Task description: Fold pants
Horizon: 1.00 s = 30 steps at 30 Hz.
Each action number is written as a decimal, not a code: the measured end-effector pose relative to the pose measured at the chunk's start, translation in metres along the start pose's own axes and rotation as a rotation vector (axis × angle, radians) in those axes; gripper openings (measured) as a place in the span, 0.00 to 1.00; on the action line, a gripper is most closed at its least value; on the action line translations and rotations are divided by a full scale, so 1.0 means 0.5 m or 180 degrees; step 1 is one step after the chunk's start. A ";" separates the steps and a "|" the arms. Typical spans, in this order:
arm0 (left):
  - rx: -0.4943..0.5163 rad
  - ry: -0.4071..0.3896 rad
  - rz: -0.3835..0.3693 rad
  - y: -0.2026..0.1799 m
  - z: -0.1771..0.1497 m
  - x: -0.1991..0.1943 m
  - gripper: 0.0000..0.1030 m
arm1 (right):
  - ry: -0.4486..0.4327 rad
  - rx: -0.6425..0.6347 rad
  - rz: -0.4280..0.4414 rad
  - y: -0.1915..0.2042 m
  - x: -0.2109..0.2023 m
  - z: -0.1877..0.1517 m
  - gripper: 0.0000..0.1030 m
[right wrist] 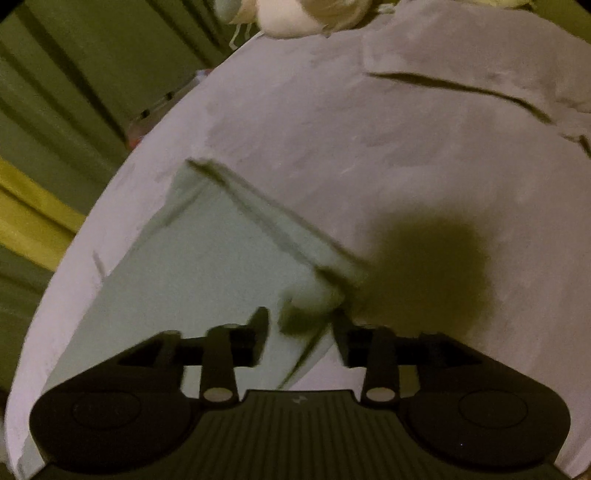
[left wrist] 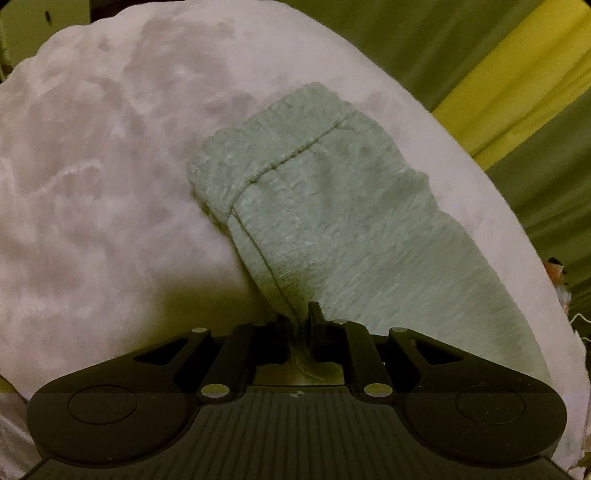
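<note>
The pants point(left wrist: 332, 206) are pale grey-green knit fabric lying on a white fleecy bed cover point(left wrist: 92, 184). In the left wrist view my left gripper point(left wrist: 301, 317) is shut on an edge of the pants, with cloth bunched between the fingers along a seam. In the right wrist view the pants point(right wrist: 207, 266) lie flat as a pale panel with a folded edge. My right gripper point(right wrist: 299, 325) is open, its fingers either side of a corner of the pants. That view is blurred.
The bed cover point(right wrist: 406, 147) has a rumpled fold at the upper right. Green and yellow striped cloth point(left wrist: 517, 92) hangs beyond the bed edge. A pale bundle point(right wrist: 295, 14) lies at the far edge in the right wrist view.
</note>
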<state>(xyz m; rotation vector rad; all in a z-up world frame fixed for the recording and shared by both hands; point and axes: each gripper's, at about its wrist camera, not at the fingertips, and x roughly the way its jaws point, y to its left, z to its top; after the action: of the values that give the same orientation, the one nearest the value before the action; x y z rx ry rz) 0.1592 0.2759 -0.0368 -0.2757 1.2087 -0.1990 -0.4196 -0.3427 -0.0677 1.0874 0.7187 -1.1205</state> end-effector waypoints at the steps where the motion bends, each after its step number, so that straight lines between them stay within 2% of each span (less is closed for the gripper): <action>1: 0.0002 0.0004 0.0007 0.000 -0.001 0.002 0.13 | 0.0012 0.0044 -0.0011 -0.006 0.008 0.004 0.41; 2: 0.0000 0.0012 0.0019 0.001 -0.002 0.003 0.14 | 0.0029 0.0079 -0.0015 -0.010 0.018 0.007 0.40; 3: -0.0010 0.0029 0.0031 0.001 -0.002 0.006 0.14 | 0.0044 0.0094 -0.0035 -0.012 0.028 0.010 0.28; 4: -0.0023 0.0042 0.0029 0.003 -0.001 0.008 0.14 | 0.0062 0.0081 -0.0077 -0.013 0.040 0.012 0.08; 7: -0.0037 0.0052 0.0029 0.004 -0.001 0.006 0.14 | 0.0126 -0.0022 -0.0217 0.004 0.059 0.016 0.08; 12: 0.0065 0.0038 0.0099 -0.008 -0.007 0.002 0.14 | -0.0227 -0.0260 -0.0205 0.038 0.017 0.028 0.08; 14: 0.0035 0.0048 0.0080 -0.001 -0.009 0.008 0.16 | -0.0194 -0.0280 -0.0299 0.025 0.022 0.029 0.08; 15: 0.0014 0.0077 0.0090 0.003 -0.010 0.011 0.20 | -0.0110 -0.0230 -0.0340 0.011 0.038 0.029 0.08; 17: -0.0011 0.0104 0.0139 0.009 -0.012 0.012 0.29 | 0.0132 -0.0176 -0.0388 -0.016 0.077 0.020 0.09; 18: 0.0014 0.0083 0.0186 0.009 -0.013 0.006 0.37 | 0.0112 -0.0201 -0.0400 -0.017 0.079 0.015 0.10; 19: 0.0063 0.0047 0.0268 0.005 -0.013 -0.003 0.44 | 0.0064 -0.0241 -0.0426 -0.010 0.072 0.015 0.20; 21: 0.0209 -0.0112 0.0502 -0.014 -0.016 -0.032 0.49 | -0.0232 -0.0414 -0.0808 0.023 0.041 0.018 0.41; 22: 0.0333 -0.0221 0.0633 -0.030 -0.021 -0.048 0.49 | -0.0480 -0.0612 -0.1097 0.053 0.020 0.019 0.46; 23: 0.0479 -0.0334 0.0753 -0.048 -0.027 -0.063 0.49 | -0.0670 -0.0806 -0.1245 0.084 0.003 0.019 0.47; 24: 0.0644 -0.0463 0.0880 -0.072 -0.035 -0.079 0.51 | -0.0783 -0.0966 -0.1237 0.119 -0.013 0.019 0.47; 25: 0.0792 -0.0573 0.0948 -0.094 -0.043 -0.093 0.58 | -0.0833 -0.1069 -0.1128 0.152 -0.024 0.019 0.48; 26: 0.0981 -0.0674 0.0931 -0.124 -0.050 -0.105 0.64 | -0.0833 -0.1197 -0.0879 0.205 -0.034 0.017 0.50; 27: 0.1137 -0.0717 0.0858 -0.151 -0.055 -0.113 0.73 | -0.0773 -0.1316 -0.0641 0.251 -0.036 0.013 0.57; 28: 0.1254 -0.0743 0.0801 -0.175 -0.058 -0.117 0.73 | -0.0649 -0.1476 -0.0324 0.316 -0.034 0.005 0.62; 30: 0.1508 -0.0811 0.0717 -0.231 -0.066 -0.126 0.73 | -0.0349 -0.1833 0.0253 0.446 -0.015 -0.027 0.62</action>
<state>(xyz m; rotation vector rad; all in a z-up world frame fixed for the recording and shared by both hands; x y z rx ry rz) 0.1063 0.1814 0.0448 0.2423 0.8993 -0.2395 -0.2097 -0.3155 0.0043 0.5559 0.8355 -0.8220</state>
